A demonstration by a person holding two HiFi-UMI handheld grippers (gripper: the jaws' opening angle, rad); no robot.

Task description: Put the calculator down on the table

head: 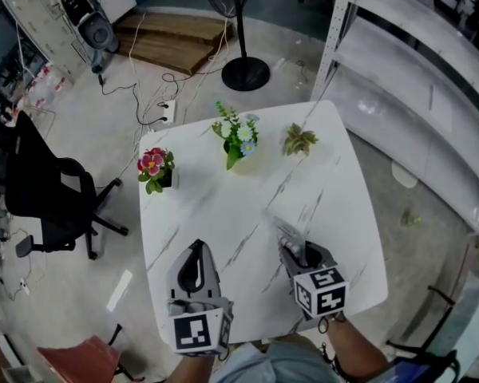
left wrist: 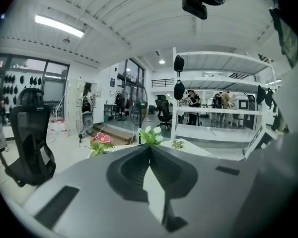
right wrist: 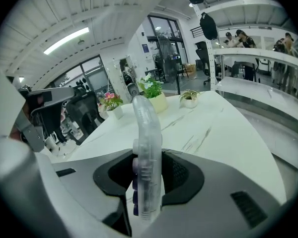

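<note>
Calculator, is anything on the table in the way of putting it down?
No, nothing visible. The right gripper holds the calculator over bare table; the pink flowers, white flowers and small green plant stand away along its far edge.

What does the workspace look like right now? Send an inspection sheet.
Surface: white veined table.
Job's things: clear calculator, held on edge in the right tool, not yet laid down.
Clutter: red-flowered plant, white-flowered plant, small green plant along the far side.
Tools: right tool shut on the calculator; left tool shut, empty.
Cables: cables and a power strip on the floor beyond the table.
Surroundings: office chair, fan stand, shelving.
</note>
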